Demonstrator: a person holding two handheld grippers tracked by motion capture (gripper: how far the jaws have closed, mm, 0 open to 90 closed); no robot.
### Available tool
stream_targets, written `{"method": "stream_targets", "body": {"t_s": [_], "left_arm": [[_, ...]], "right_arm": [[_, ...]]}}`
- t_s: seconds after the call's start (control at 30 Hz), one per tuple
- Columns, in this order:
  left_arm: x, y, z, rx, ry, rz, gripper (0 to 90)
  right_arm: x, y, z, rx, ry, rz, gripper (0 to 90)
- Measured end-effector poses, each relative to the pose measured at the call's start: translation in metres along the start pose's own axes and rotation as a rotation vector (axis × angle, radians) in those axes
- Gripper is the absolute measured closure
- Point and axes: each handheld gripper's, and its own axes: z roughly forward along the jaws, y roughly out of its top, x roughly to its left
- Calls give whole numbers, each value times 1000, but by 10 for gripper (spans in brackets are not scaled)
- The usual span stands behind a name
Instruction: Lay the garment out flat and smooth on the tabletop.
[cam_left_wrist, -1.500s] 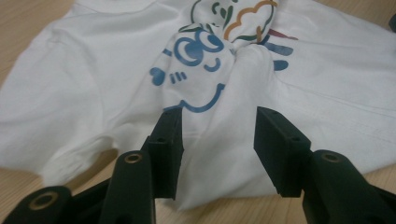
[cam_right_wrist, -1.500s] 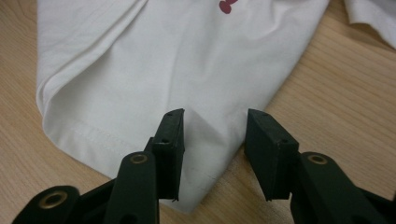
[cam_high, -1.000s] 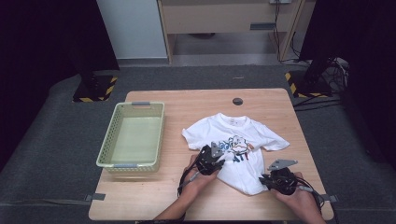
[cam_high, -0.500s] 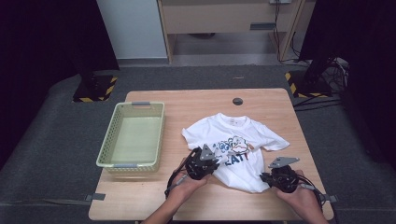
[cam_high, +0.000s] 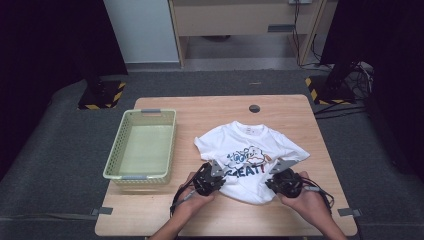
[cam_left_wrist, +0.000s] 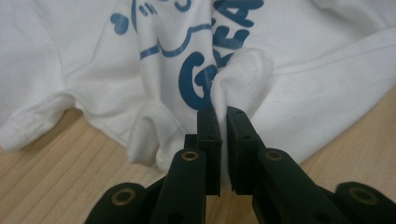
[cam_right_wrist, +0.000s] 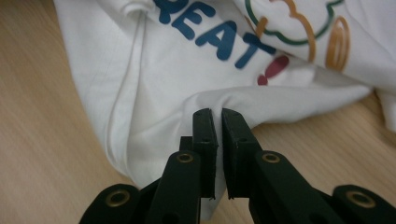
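A white T-shirt (cam_high: 250, 150) with a coloured print lies crumpled on the wooden table (cam_high: 210, 107), collar away from me. My left gripper (cam_high: 219, 175) sits at the shirt's near left edge. In the left gripper view, the left gripper (cam_left_wrist: 223, 114) is shut on a raised fold of the T-shirt (cam_left_wrist: 303, 46) next to the blue letters. My right gripper (cam_high: 279, 176) is at the near right edge. The right gripper view shows the right gripper (cam_right_wrist: 218, 114) shut on a ridge of the T-shirt (cam_right_wrist: 177, 79) near its hem.
A pale green basket (cam_high: 114, 150) stands on the left of the table, close beside my left hand. A small black round disc (cam_high: 254, 108) sits near the far edge. Bare wood runs along the near edge below the shirt.
My left gripper has slid towards me and left along the shirt's edge. The right gripper has come in leftward from the bare wood to the hem, and the shirt's near part has bunched.
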Motion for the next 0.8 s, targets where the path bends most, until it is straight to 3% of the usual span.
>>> {"method": "stream_targets", "body": {"t_s": [0.2,0.3,0.4,0.6,0.7,0.73,0.8], "left_arm": [[4,-1,6,6,6,-10,848],[4,-2,7,-2,4,-10,844],[5,-2,7,-7,4,-13,838],[5,-2,7,-1,5,-8,837],[5,-2,7,-1,6,-10,838],[5,-2,7,-2,6,-11,838],[5,-1,7,-1,7,-10,838]], "right_arm": [[6,29,37,64,15,-26,833],[8,38,45,69,7,-42,752],[9,41,38,35,2,-38,677],[1,28,4,-37,-43,-20,684],[-6,21,-3,-39,-59,-7,711],[-16,8,-6,-8,-73,19,740],[-19,0,-1,29,-72,16,749]]}}
